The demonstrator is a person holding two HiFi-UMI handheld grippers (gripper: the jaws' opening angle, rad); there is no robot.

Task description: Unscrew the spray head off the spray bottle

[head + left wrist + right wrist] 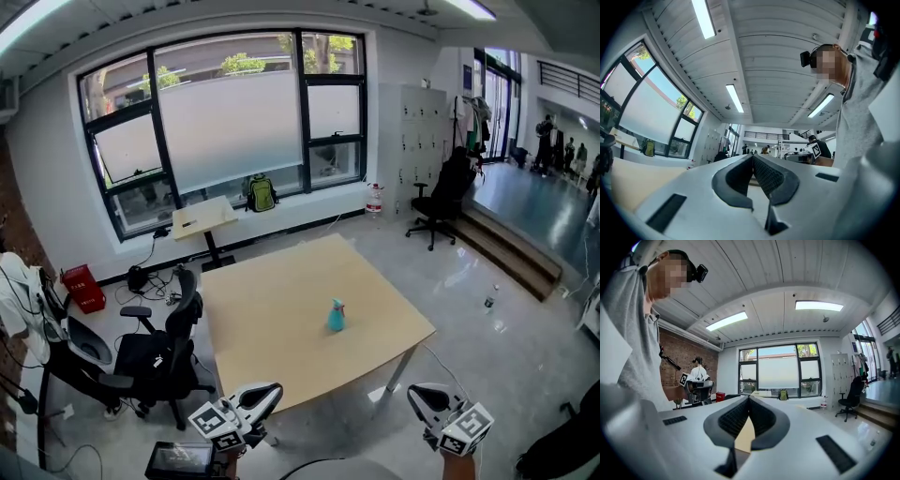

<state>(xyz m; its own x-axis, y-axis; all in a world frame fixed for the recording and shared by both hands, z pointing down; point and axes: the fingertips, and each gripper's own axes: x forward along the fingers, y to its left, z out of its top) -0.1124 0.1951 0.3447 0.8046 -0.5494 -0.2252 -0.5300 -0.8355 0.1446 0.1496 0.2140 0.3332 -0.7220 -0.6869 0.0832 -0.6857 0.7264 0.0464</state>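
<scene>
Now | I'm holding left tool (274, 390) and right tool (414, 394) pressed together, pinching nothing | spray bottle (336, 316) is standing upright mid worktop (272, 328), well apart from both

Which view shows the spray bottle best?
The head view: the spray bottle stands whole and upright on the table. Neither gripper view shows it.
</scene>
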